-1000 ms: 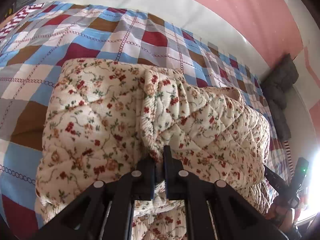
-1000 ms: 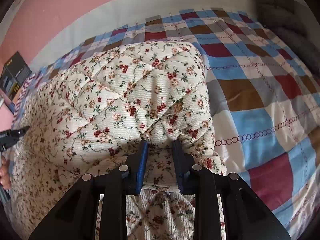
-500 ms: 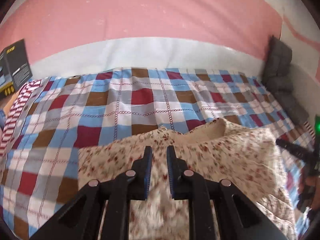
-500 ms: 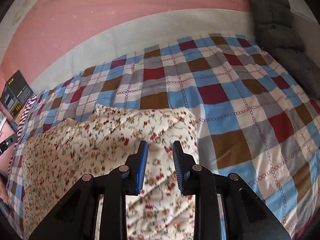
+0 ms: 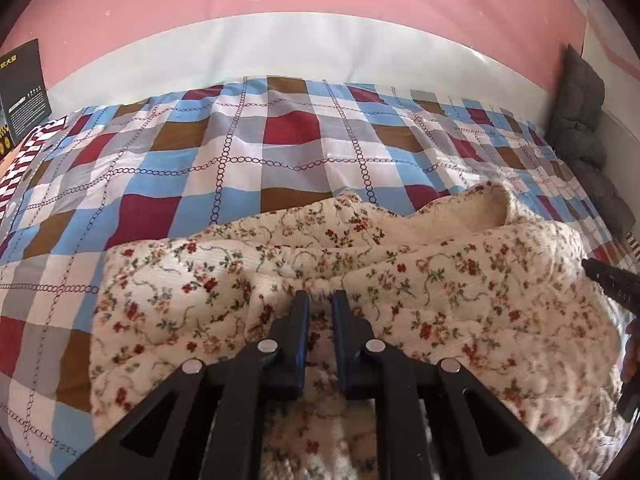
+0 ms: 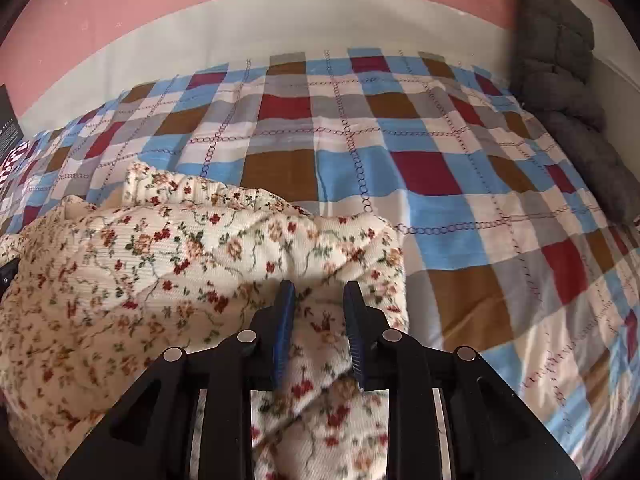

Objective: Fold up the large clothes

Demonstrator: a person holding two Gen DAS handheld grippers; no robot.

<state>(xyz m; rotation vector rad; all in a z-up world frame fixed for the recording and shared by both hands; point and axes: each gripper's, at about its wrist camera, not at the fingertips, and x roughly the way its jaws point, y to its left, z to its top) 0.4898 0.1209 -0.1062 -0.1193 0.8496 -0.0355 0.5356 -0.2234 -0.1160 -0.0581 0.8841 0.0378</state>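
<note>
Across the checked bedspread (image 5: 248, 160) we carry a fold, both grippers (image 5: 320, 300) (image 6: 318, 292) pinching the floral jacket (image 5: 440, 292); next, lay it flat.

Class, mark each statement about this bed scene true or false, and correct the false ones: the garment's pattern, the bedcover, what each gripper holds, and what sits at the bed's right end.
1. The garment is floral. True.
2. The bedcover is plain white. False: it is checked in blue, red, brown and grey.
3. The left gripper holds garment fabric. True.
4. The right gripper hangs empty above the bedcover. False: floral fabric sits between its fingers.
5. A grey cushion lies at the bed's right end. True.
</note>
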